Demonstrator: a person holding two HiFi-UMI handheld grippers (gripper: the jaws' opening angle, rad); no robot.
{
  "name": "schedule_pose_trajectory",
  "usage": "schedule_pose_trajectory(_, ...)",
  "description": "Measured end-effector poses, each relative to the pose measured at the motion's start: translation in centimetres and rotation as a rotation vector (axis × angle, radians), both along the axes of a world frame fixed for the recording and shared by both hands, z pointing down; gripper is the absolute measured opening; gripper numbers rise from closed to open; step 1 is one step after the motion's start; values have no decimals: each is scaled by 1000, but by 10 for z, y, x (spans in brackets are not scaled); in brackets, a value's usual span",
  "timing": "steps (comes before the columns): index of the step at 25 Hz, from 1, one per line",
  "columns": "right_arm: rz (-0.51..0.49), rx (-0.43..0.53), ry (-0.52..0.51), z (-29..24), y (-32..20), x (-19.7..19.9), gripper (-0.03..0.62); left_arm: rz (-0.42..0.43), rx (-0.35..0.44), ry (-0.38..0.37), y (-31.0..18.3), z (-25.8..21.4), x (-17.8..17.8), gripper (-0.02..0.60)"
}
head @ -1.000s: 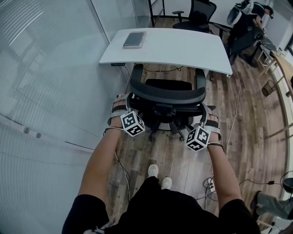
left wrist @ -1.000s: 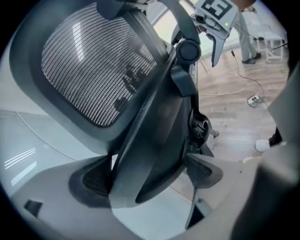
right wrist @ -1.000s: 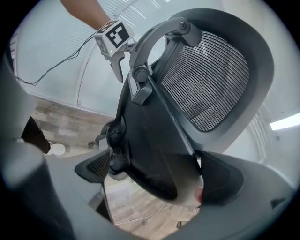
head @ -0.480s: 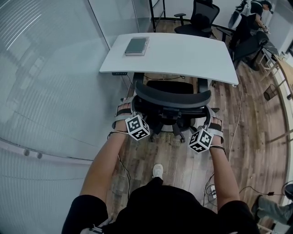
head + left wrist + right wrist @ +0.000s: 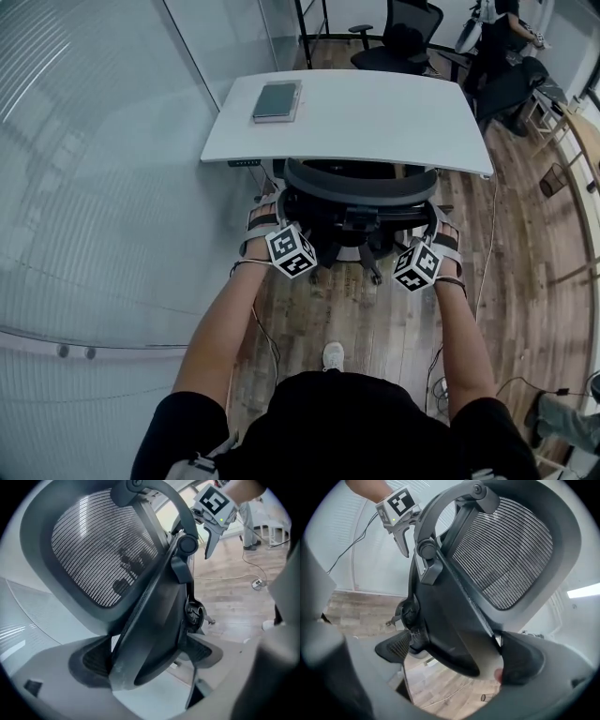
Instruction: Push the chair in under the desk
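Note:
The black mesh office chair (image 5: 361,185) stands at the near edge of the white desk (image 5: 375,117), its seat hidden under the desktop and only the backrest and base showing. My left gripper (image 5: 265,211) is shut on the backrest's left edge, and my right gripper (image 5: 441,227) on its right edge. In the left gripper view the backrest frame (image 5: 154,602) runs down between the jaws of the left gripper (image 5: 145,663), with the right gripper (image 5: 213,508) at the top. The right gripper view mirrors this: backrest frame (image 5: 454,611), right gripper (image 5: 454,663), left gripper (image 5: 398,513).
A dark notebook (image 5: 277,100) lies on the desk's far left corner. A frosted glass wall (image 5: 103,159) runs along the left. Behind the desk stand another office chair (image 5: 398,42) and a person (image 5: 497,37). A cable (image 5: 489,234) trails over the wood floor at the right.
The chair has rolled forward, so its seat has gone under the desktop. Both grippers moved forward with the backrest, still closed on it.

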State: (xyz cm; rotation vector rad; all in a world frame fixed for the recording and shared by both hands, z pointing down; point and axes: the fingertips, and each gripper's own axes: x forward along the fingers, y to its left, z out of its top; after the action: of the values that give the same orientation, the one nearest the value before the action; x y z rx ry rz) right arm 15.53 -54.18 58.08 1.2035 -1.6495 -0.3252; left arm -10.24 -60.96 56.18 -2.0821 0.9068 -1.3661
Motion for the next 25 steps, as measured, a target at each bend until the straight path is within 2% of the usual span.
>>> schedule_pose_trajectory(7,38,-14,-17,2,-50,-1,588,2,-13,3,-44,3,-1,492)
schedule_pose_trajectory(11,34,-12,-19,2,-71,1,588,-14,-37,43,-65,1,3,492)
schedule_pose_trajectory(25,-11,3,-24,2,-149,20,588,-48,-50,55,-135,2,21,492)
